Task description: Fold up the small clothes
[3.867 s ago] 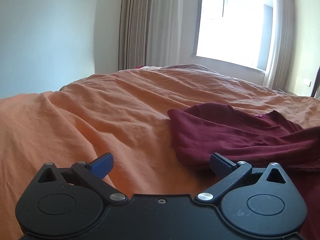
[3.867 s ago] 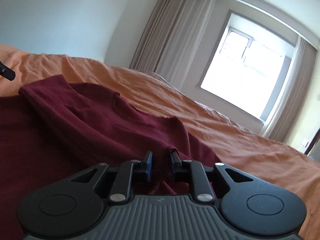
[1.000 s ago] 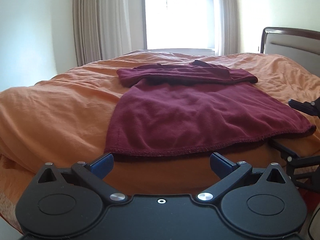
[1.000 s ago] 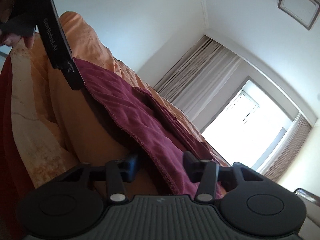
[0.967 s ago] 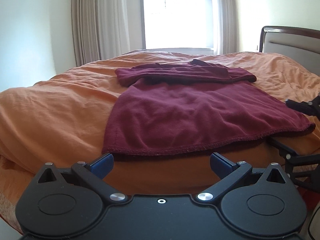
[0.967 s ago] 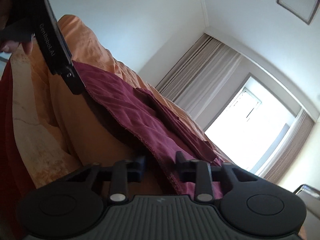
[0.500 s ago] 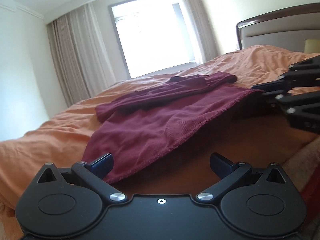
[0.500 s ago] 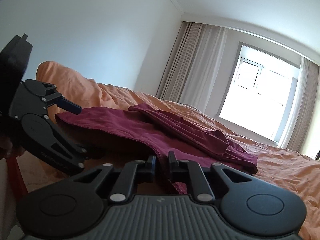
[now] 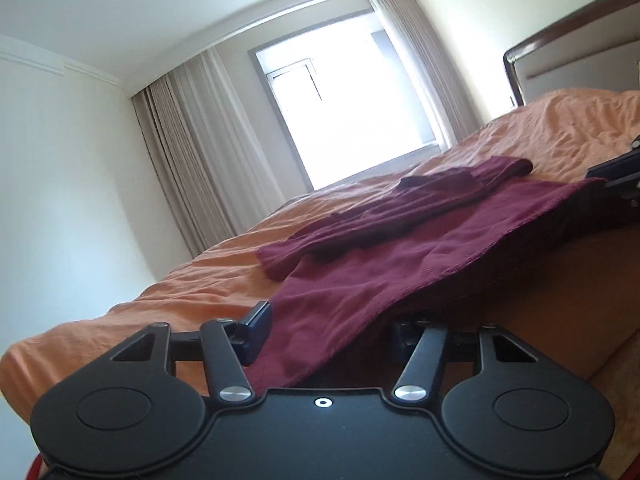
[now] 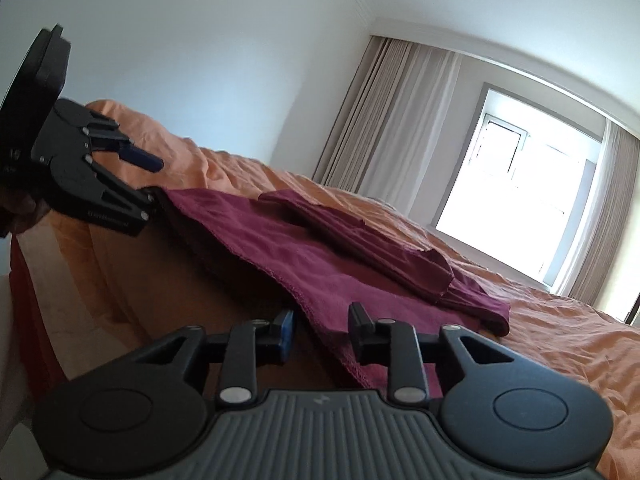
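Observation:
A maroon shirt (image 9: 400, 248) lies on the orange bed cover (image 9: 208, 280), its sleeves folded across the top. The near hem hangs raised over the bed's edge. My left gripper (image 9: 328, 334) is closing, with the hem's left corner between its blue pads (image 9: 256, 328); the pads are not pressing on it. From the right wrist view, the left gripper (image 10: 148, 184) shows one finger above and one below that corner. My right gripper (image 10: 322, 330) is opening, and the shirt (image 10: 320, 256) hem's right end lies loose between its fingers (image 10: 286, 330). It shows as a dark shape, the right gripper (image 9: 616, 184), in the left wrist view.
A bright window (image 9: 348, 108) with beige curtains (image 9: 188, 152) stands beyond the bed. A dark-framed headboard (image 9: 568, 56) rises at the right. A hand (image 10: 16, 204) holds the left gripper. The bed's side (image 10: 120, 280) drops away below the hem.
Both grippers have rolled and the view has tilted. The left jaws have narrowed around the hem's corner. The right jaws shut on the hem, then parted again.

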`<state>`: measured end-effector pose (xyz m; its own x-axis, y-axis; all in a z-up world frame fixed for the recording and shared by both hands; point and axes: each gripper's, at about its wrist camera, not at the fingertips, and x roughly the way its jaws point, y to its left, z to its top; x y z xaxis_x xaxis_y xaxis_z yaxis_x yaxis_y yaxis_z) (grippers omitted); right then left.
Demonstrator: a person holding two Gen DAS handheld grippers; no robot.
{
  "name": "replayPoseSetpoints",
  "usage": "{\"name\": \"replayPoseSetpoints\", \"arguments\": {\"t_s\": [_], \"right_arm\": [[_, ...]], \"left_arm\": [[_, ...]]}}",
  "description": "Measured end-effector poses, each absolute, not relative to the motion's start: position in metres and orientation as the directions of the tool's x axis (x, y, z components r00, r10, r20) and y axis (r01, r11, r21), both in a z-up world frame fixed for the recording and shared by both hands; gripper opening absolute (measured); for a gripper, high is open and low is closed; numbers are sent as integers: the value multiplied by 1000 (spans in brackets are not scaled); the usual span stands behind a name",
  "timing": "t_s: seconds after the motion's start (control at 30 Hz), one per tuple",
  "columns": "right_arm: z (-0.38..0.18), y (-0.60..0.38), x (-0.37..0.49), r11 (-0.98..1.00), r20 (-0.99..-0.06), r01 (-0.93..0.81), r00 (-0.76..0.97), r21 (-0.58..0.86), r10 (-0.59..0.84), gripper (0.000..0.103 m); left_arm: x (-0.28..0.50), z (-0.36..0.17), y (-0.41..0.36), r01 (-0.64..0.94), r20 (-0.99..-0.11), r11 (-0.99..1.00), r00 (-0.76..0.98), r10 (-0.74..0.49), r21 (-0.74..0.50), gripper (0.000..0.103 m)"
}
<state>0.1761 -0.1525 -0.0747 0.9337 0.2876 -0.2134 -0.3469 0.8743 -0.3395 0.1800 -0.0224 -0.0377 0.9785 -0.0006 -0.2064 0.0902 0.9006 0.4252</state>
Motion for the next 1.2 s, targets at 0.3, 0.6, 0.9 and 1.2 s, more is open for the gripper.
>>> {"name": "replayPoseSetpoints", "arguments": {"t_s": [0.3, 0.6, 0.9, 1.2], "right_arm": [[-105, -163, 161, 848, -225, -241, 963, -472, 149, 65], [-104, -180, 166, 871, -136, -82, 991, -484, 17, 27], [-103, -183, 157, 880, -102, -57, 995, -471, 9, 9], [-78, -191, 130, 908, 75, 67, 996, -413, -39, 7]], "left_arm": [[195, -37, -16, 52, -211, 885, 976, 53, 463, 66], [193, -31, -7, 15, -191, 891, 978, 80, 453, 70], [182, -40, -13, 65, -230, 882, 972, 51, 467, 6], [152, -12, -14, 29, -83, 919, 997, 4, 393, 5]]}}
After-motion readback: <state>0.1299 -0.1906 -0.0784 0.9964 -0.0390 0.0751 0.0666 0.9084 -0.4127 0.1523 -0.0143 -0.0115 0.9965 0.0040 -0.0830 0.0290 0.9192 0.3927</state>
